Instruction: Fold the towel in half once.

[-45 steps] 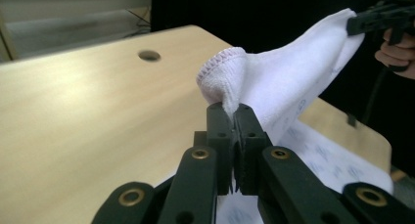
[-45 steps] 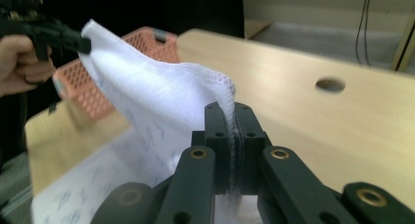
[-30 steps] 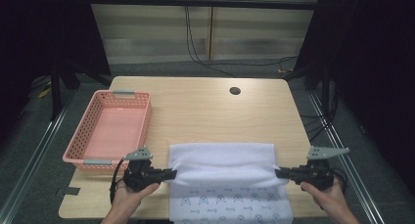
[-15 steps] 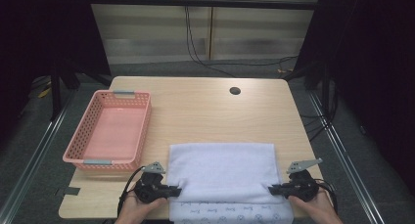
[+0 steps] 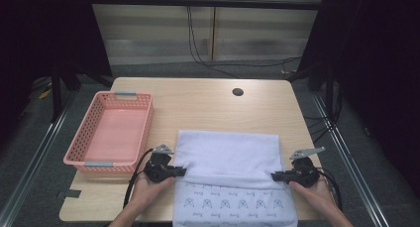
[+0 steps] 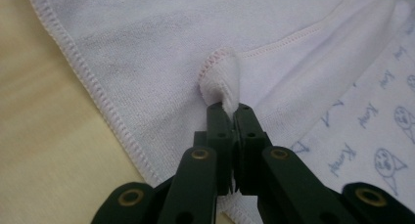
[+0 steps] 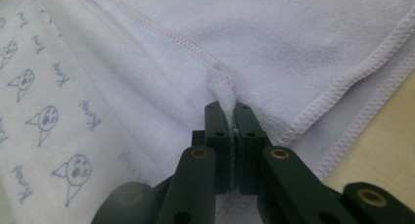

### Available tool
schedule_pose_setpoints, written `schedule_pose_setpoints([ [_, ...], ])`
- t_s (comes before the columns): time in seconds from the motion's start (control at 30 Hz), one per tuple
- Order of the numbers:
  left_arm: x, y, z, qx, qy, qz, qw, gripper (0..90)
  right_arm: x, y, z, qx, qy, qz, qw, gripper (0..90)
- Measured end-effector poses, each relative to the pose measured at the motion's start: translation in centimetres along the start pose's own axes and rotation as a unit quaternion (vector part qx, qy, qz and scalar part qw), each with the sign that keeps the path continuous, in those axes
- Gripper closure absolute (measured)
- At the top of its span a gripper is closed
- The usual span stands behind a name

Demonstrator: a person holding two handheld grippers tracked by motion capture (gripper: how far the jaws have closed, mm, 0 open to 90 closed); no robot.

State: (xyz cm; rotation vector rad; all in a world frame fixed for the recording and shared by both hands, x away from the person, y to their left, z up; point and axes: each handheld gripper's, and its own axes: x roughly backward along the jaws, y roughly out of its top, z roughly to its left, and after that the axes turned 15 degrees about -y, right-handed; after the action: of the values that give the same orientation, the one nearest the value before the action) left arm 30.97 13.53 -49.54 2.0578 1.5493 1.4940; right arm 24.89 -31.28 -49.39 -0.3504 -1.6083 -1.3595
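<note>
A white towel [image 5: 229, 157] lies on the near half of the wooden table [image 5: 208, 105], its far part folded toward me over the side printed with small blue drawings [image 5: 233, 204]. My left gripper [image 5: 182, 171] is shut on the folded layer's left corner [image 6: 222, 79], low by the table. At the towel's right side my right gripper [image 5: 273, 176] is shut on the other corner [image 7: 222, 87]. In each gripper view the black jaws pinch a hemmed tuft of towel. A hand holds each gripper at the table's near edge.
An empty pink plastic basket [image 5: 115, 130] stands on the table's left side, just left of my left gripper. A dark round hole [image 5: 237, 92] sits in the tabletop at the far right. Bare wood lies beyond the towel. Cables [image 5: 198, 43] run across the floor behind the table.
Both grippers have come toward me and sunk lower, drawing the towel's far edge over the printed part. The fold now covers more of the printed side.
</note>
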Motion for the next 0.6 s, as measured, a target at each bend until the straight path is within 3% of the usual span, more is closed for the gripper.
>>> schedule_pose_setpoints([
  [0.2, -0.5, 1.8, 1.9, 0.004, 0.016, -0.007, 0.9999, 87.6, -1.2, 1.6, -1.2, -0.007, -0.011, -0.004, 0.9999, 87.7],
  [0.33, -0.8, 3.2, 2.9, 0.000, 0.041, -0.004, 0.9992, 87.6, -2.0, 2.8, -2.0, -0.010, -0.018, -0.005, 0.9998, 87.7],
  [0.53, -0.8, 4.7, 5.2, 0.026, 0.058, -0.026, 0.9976, 87.6, -3.7, 5.0, -3.1, -0.018, -0.030, -0.009, 0.9994, 87.8],
  [0.6, -0.9, 5.1, 5.6, 0.024, 0.068, -0.029, 0.9970, 87.6, -4.1, 5.7, -3.3, -0.017, -0.035, -0.010, 0.9992, 87.7],
])
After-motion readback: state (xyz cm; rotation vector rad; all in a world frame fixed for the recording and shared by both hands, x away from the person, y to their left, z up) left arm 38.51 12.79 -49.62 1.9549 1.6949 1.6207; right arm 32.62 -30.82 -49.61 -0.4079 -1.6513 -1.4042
